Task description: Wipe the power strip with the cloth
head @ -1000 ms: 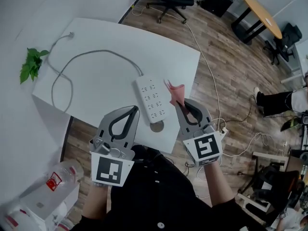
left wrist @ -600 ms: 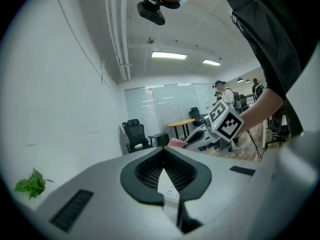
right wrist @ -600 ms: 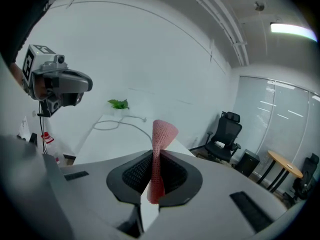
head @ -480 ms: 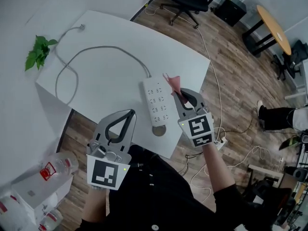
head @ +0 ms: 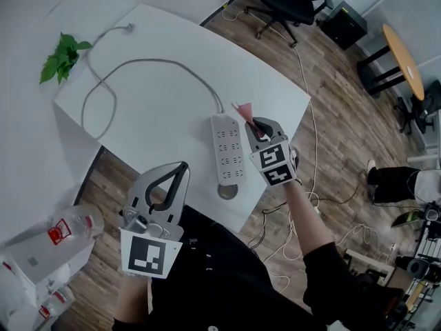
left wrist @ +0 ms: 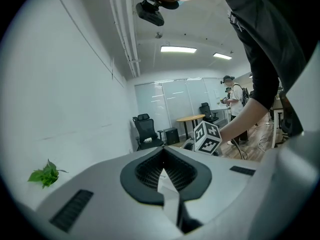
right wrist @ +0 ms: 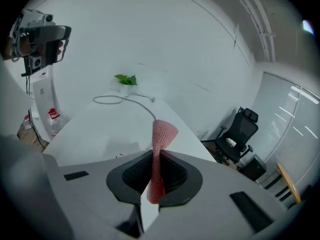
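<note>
Head view first: no brand or print I can read anywhere. The bottle (head: 69, 226) down on the floor to your left has a red label, but it's too small to make out, and the cubes on your grippers only carry black-and-white squares.

The power strip (head: 227, 150) lies on the white table (head: 158, 109) towards its near right corner. Its long axis runs from the far side to the near edge, and its near end is close to a round hole cover (head: 228, 191). Its cable (head: 110, 88) leaves the far end and loops across the left half of the table towards the plant (head: 63, 55) at the far left corner. That left half is otherwise bare. On the right there's only a narrow bit of table between the strip and the edge.

Your right gripper (head: 256, 124) sits just beside the strip's far right end, with the pink cloth (head: 242, 109) poking out past its tips. I can't tell if the cloth touches the strip. Your left gripper (head: 180, 167) hangs off the near edge, well apart from the strip.

Left gripper view: jaws pressed together with nothing between them. An office chair (left wrist: 145, 129) stands at the back.

Right gripper view: jaws clamped on the cloth (right wrist: 162, 134), which stands up twisted above them. The table stretches ahead with the cable loop on it, and the strip isn't visible here.
</note>
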{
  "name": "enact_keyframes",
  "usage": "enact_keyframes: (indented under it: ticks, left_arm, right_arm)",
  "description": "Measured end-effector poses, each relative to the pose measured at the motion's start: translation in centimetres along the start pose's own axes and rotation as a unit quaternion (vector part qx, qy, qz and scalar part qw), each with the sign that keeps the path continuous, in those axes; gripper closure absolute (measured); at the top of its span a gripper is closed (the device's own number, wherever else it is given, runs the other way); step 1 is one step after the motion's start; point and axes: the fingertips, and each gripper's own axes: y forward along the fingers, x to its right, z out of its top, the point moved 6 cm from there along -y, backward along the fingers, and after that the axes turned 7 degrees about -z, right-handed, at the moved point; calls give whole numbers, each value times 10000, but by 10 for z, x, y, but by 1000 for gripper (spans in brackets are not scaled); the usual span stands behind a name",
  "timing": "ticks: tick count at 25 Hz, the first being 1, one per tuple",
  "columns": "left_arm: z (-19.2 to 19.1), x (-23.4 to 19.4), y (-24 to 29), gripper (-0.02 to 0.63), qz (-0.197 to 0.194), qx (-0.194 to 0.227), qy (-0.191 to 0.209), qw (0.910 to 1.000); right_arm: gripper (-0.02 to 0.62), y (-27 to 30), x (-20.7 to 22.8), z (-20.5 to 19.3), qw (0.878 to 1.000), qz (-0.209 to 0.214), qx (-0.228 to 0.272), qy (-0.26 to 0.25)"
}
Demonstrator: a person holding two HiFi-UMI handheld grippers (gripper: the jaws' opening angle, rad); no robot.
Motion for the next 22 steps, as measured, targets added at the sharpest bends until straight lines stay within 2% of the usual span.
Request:
enact_keyframes:
  ticks: [7, 15, 22]
  left_arm:
    - [-5, -1, -5, 592, 256, -180, 17, 9995]
    - [-15, -5, -14, 592, 540, -354, -35, 9979]
    - [-19, -10, -19, 592, 694, -446, 6, 9966]
  right_arm:
    - [545, 40, -2, -6, 9980, 308, -157, -524]
    - [545, 75, -5, -11, 9954, 582, -332, -680]
    - [545, 83, -12, -16, 9938, 728, -433, -718]
